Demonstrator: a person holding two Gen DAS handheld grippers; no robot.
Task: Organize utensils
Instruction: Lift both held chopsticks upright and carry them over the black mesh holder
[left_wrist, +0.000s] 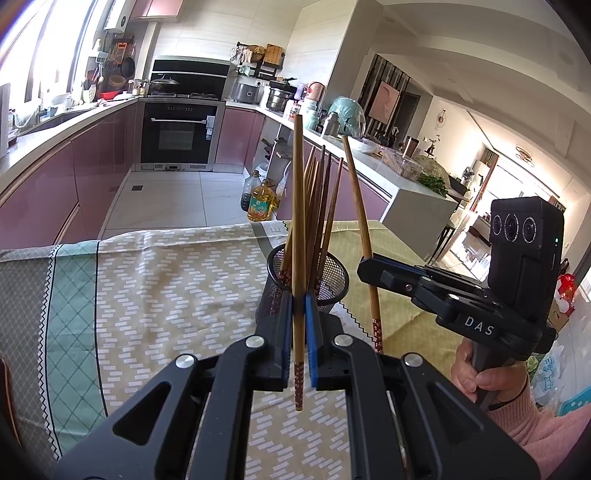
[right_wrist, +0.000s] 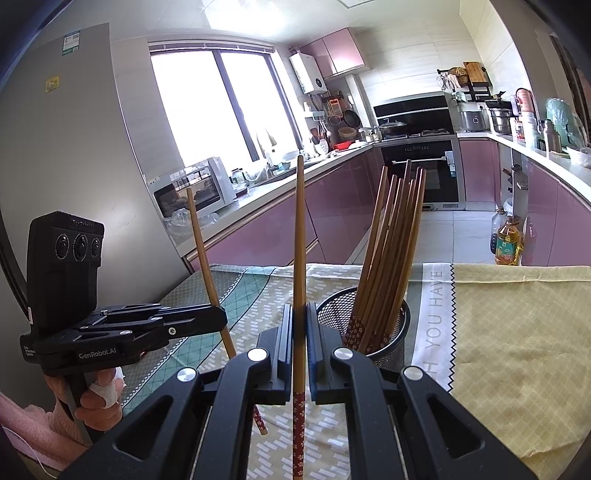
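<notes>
Chopsticks of brown bamboo with red flower-patterned handle ends, two in number, held upright above the table, one per gripper. Left gripper (left_wrist: 299, 306): blue-padded fingers (left_wrist: 311, 325) clamped narrow on left-held chopstick (left_wrist: 298, 221), patterned end hanging below the pads, plain tip pointing up. Same gripper seen from the right wrist view (right_wrist: 218, 319), chopstick (right_wrist: 207, 258) tilted slightly. Right gripper (right_wrist: 300, 325): fingers (right_wrist: 314, 343) likewise pressed narrow on right-held chopstick (right_wrist: 299, 258), standing nearly vertical, patterned end below. Same gripper seen from the left wrist view (left_wrist: 365, 264), chopstick (left_wrist: 360, 221) leaning a little.

Black wire-mesh cylindrical holder (right_wrist: 397, 345) placed on the table between and just beyond both grippers, also visible behind the left fingers (left_wrist: 334, 277). Bundle of matching bamboo chopsticks (right_wrist: 391, 251) standing in the holder, patterned ends down, tips fanned upward. Neither held chopstick touching the holder.

Table covered with patterned beige-and-green cloth (left_wrist: 166, 277) and yellow checked cloth (right_wrist: 517, 332). Hand (left_wrist: 476, 373) in pink sleeve (left_wrist: 532, 428) gripping the right handle.
</notes>
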